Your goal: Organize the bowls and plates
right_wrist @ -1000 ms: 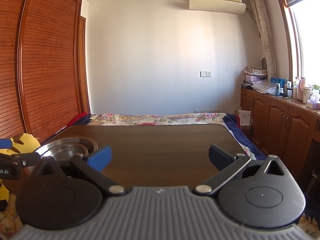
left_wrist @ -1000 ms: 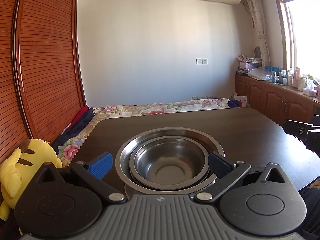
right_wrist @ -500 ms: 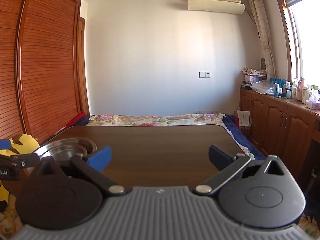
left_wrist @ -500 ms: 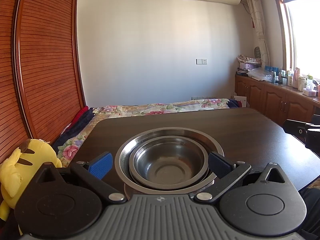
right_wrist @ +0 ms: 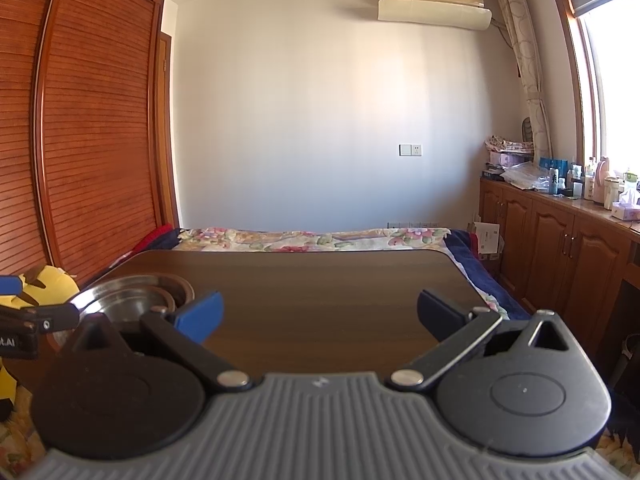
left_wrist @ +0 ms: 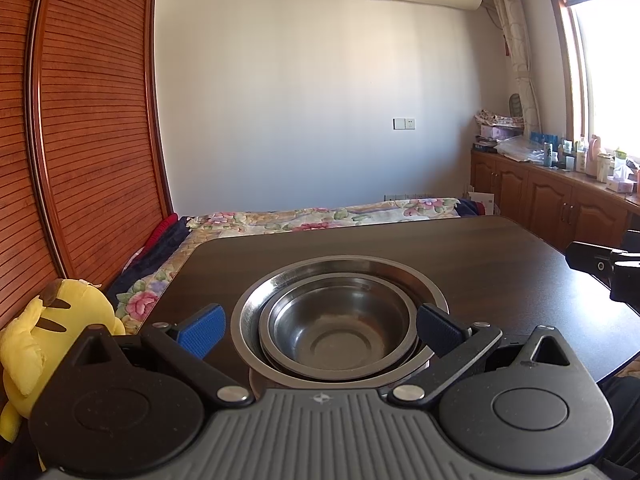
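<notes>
A stack of steel dishes stands on the dark wooden table (left_wrist: 500, 264): a small bowl (left_wrist: 340, 332) nested in a wider steel plate (left_wrist: 344, 268). My left gripper (left_wrist: 320, 328) is open, its fingers on either side of the stack's near rim, not touching it. The stack also shows in the right wrist view (right_wrist: 132, 296) at the table's left. My right gripper (right_wrist: 318, 312) is open and empty above the table's near edge, to the right of the stack.
A yellow plush toy (left_wrist: 44, 328) sits off the table's left edge. A bed with a floral cover (right_wrist: 312, 238) lies beyond the far edge. Wooden cabinets (right_wrist: 560, 248) with bottles run along the right wall. A slatted wardrobe (left_wrist: 80, 140) stands left.
The right wrist view has dropped slightly, so the right gripper has risen or tilted up a little. The left gripper and the stack have barely moved.
</notes>
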The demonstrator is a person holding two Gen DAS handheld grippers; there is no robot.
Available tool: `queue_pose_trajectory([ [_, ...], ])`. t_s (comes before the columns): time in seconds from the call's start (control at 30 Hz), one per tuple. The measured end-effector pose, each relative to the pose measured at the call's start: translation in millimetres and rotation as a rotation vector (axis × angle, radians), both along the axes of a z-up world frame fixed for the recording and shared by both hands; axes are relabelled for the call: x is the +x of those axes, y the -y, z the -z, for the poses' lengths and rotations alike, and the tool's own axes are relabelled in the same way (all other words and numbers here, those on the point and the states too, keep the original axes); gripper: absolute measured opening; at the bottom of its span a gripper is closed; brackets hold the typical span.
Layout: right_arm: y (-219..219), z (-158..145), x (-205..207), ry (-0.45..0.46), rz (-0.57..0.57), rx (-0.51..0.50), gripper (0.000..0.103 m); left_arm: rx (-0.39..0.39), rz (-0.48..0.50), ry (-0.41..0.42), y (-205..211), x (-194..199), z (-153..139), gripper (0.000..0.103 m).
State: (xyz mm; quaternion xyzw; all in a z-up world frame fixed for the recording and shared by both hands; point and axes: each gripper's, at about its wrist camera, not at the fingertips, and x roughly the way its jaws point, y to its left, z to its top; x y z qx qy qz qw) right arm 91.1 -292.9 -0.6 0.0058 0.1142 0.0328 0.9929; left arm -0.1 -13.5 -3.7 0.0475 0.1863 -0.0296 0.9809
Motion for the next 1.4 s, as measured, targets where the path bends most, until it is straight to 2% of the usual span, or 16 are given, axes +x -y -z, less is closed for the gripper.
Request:
queue_pose_trajectory([
  [1.4,-0.1,2.0,2.2,-0.010,-0.001,0.006,0.103,0.005,0.002,0.000,2.1,0.3,-0.1,0.103],
])
